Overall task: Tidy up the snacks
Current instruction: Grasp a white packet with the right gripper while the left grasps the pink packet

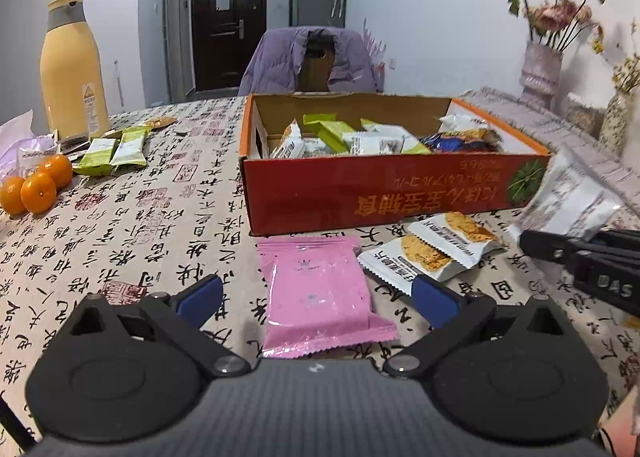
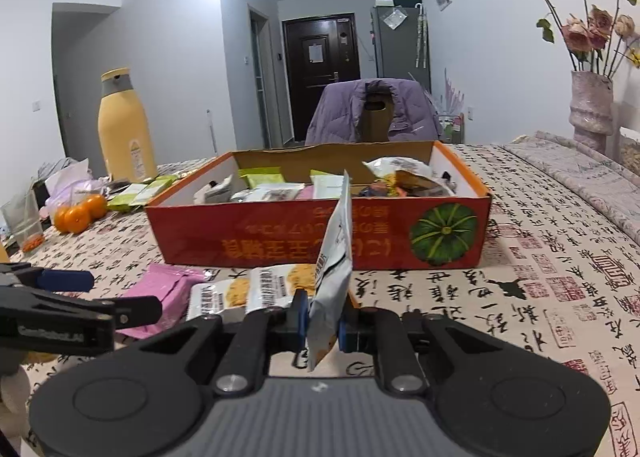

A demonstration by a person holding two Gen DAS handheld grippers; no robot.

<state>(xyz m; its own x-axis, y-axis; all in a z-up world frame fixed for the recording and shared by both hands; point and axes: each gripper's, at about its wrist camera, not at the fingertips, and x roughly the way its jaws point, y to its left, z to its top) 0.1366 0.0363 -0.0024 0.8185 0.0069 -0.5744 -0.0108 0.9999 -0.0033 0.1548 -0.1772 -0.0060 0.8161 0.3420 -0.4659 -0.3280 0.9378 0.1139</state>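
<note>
Snack box (image 2: 316,245) sits mid-table, far of a pink packet (image 1: 320,293). Left gripper (image 1: 316,297) gapes wide around that packet; right gripper (image 2: 324,323) pinches a white packet (image 2: 332,277) upright.

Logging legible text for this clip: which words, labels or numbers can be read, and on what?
"DAS": right tongs, seen from the left camera.
"CoolRobotLAI", blurred, uncertain: left tongs.
Red box: large upside-down Chinese print, unreadable to me.
Tablecloth calligraphy, snack packets, yellow bottle label: too small.
</note>
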